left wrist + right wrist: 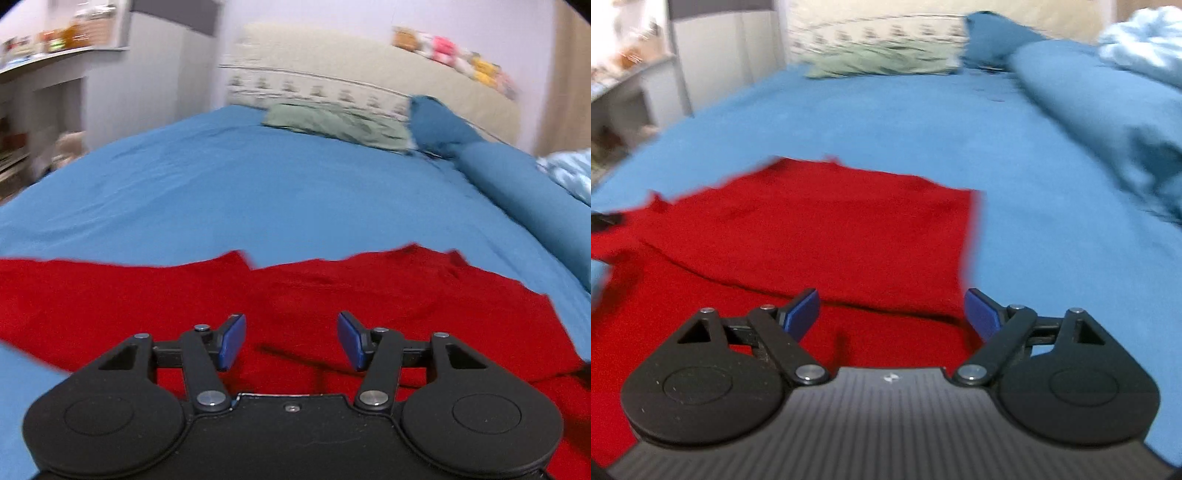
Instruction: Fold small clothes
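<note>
A red garment [332, 295] lies spread on the blue bed sheet [221, 192]. In the right wrist view the garment [820, 236] shows a folded layer on top, with its right edge near the right finger. My left gripper [291, 339] is open and empty, just above the middle of the red cloth. My right gripper [892, 314] is open and empty, over the garment's near right part. A dark tip of the other gripper [604, 221] shows at the left edge of the right wrist view.
A green folded cloth [332, 123] lies at the far end of the bed near a patterned pillow [314, 86]. A blue bolster [524, 192] and a light blue blanket [1145, 48] lie along the right. Shelves [44, 62] stand on the left.
</note>
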